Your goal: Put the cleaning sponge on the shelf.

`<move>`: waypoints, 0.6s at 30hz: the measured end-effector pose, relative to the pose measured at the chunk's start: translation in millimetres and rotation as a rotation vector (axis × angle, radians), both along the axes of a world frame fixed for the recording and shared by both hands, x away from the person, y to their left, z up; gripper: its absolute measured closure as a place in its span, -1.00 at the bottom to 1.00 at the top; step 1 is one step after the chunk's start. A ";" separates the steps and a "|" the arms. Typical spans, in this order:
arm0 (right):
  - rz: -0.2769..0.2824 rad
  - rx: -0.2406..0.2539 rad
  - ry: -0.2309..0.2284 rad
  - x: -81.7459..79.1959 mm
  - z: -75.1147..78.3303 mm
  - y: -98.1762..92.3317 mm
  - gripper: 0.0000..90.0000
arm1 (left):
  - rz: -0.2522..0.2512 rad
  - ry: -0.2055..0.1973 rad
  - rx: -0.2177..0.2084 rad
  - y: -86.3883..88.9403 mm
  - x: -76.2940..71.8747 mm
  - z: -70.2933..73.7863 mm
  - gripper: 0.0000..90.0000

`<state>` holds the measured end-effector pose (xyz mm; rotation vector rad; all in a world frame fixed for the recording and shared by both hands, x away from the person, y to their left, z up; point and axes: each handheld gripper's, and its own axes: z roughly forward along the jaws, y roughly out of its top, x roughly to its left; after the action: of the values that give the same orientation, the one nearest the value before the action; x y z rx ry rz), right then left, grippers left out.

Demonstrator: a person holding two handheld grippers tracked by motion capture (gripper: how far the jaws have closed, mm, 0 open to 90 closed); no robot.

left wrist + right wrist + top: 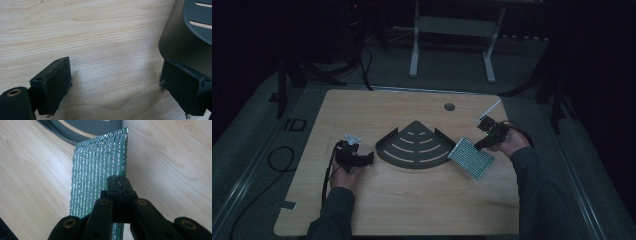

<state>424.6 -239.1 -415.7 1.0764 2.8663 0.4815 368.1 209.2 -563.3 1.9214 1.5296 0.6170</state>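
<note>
A dark fan-shaped slotted tray (414,146) lies in the middle of the wooden table (402,210). Just right of it a silvery green perforated sheet (471,158) is held tilted above the table, one corner near the tray's right edge. My right gripper (479,145) is shut on the sheet's edge; in the right gripper view the jaws pinch the sheet (100,172) with the right gripper (119,185) pressed together. My left gripper (368,159) rests on the table left of the tray, open, nothing between its jaws; the left gripper (115,87) faces bare wood beside the tray's rim (180,40).
A small round hole (449,106) sits near the table's far edge. A cable (279,160) loops on the floor at the left. A white table frame (452,45) stands beyond the table in the dark.
</note>
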 end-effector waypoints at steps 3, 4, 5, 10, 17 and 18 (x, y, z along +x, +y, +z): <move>0.003 -0.001 -0.003 3.6 4.1 2.5 0.99 | 0.001 0.000 -0.002 -0.2 0.0 -0.1 -0.77; 0.003 -0.001 -0.003 3.6 4.1 2.5 0.99 | 0.001 0.000 -0.002 -0.1 0.0 0.0 -0.77; 0.005 -0.002 0.000 4.6 4.9 2.9 0.99 | 0.001 0.000 -0.002 -0.2 0.0 -0.1 -0.77; -0.001 -0.014 -0.013 9.1 6.1 5.0 0.99 | 0.001 -0.001 -0.002 -0.2 0.0 -0.1 -0.77; -0.009 -0.004 -0.011 14.6 6.4 4.4 0.99 | 0.002 -0.001 -0.002 -0.2 0.1 -0.1 -0.77; -0.007 -0.003 -0.011 15.2 6.7 4.5 0.99 | 0.001 -0.001 -0.002 -0.2 0.1 -0.1 -0.77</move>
<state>439.8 -234.6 -409.0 1.0800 2.8520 0.4803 368.2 209.0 -563.4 1.9186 1.5303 0.6167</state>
